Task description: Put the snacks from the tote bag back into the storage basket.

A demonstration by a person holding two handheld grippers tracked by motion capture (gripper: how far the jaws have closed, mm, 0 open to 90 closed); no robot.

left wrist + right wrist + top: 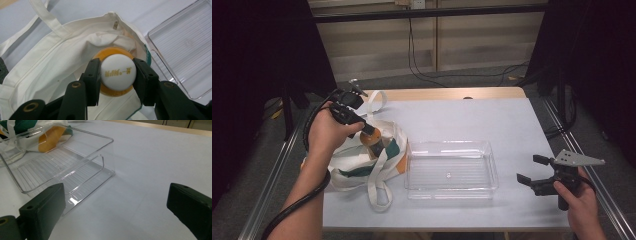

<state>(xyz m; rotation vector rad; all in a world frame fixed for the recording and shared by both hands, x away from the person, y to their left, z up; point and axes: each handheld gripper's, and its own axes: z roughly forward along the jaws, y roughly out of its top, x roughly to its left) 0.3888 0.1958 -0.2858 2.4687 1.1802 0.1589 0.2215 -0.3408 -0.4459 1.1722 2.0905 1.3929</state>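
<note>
The left tongs (117,75) are closed on a bottle (118,72). Their two black jaws press on both sides of its white cap, which has small yellow letters on top. Under the cap an orange rim of the bottle is visible. In the high view the left tongs (371,136) point down and to the right, and the bottle (375,142) stands in the open mouth of a bag (357,165), its lower part inside the cloth.

The bag is white with green and orange parts. It lies on the left side of the counter (512,125), and its straps spread toward the far edge and the near edge. In the left gripper view the bag (50,70) is open wide around the bottle.

Just right of the bag is a clear tray (451,170), near the middle of the counter. It touches the bag or is almost touching; I cannot tell which. The tray (185,45) also shows in the left gripper view at the right, and nothing lies in it.

The right tongs (533,170) rest at the right near side of the counter, well apart from the bag and pointing toward the tray. In the right gripper view the right tongs (115,205) are wide open with nothing between the jaws, and the tray (62,167) is just beyond the left jaw.
</note>
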